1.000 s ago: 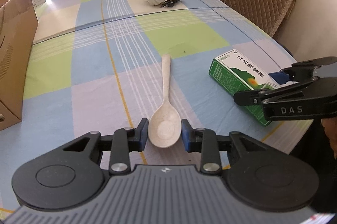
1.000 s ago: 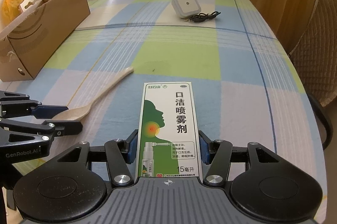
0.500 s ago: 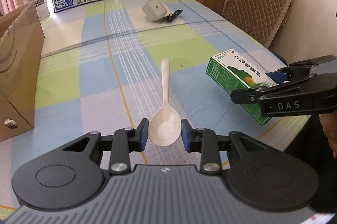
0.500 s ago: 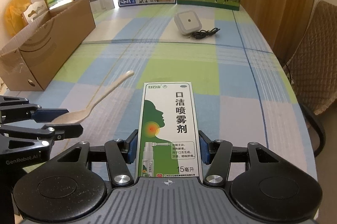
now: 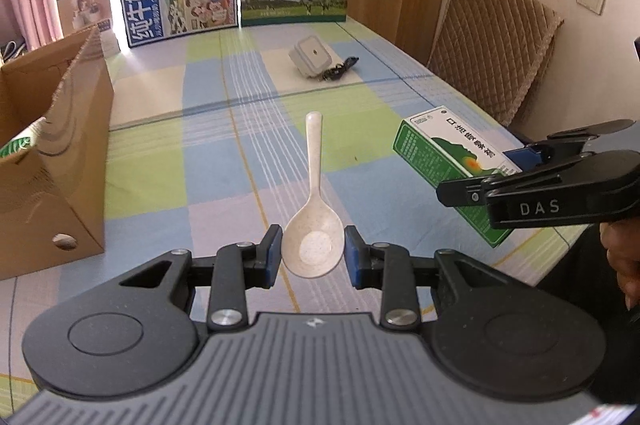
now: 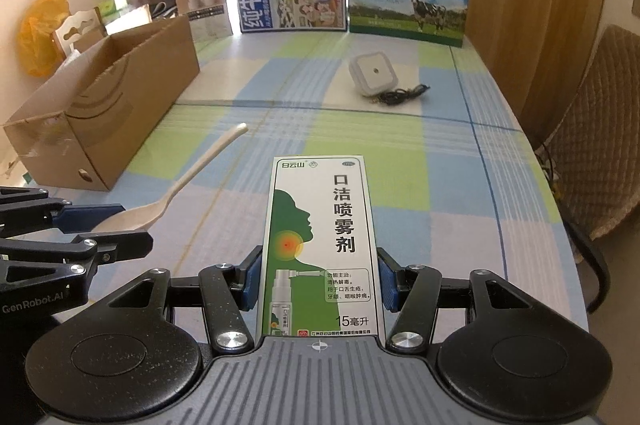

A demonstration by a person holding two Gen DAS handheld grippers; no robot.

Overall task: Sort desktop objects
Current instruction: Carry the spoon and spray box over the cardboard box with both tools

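Left wrist view: the left gripper (image 5: 313, 257) is clamping the spoon (image 5: 313, 245) by its bowl, handle projecting ahead, clear of the table (image 5: 168, 161), evidently for carrying.

Right wrist view: the right gripper (image 6: 320, 283) is pinching the spray box (image 6: 320, 245) across its sides, lengthwise ahead; the cardboard box (image 6: 100, 113) is standing forward-left, likely the destination.

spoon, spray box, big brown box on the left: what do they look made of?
Spoon: likely plastic or a fibre composite; matte cream, finely speckled, moulded in one piece. Could be melamine.
Spray box: thin printed carton, slight sheen, sharp folded edges.
Brown box: corrugated cardboard, raw matte brown; cut edges, clear tape at a corner, punched hole in the end.
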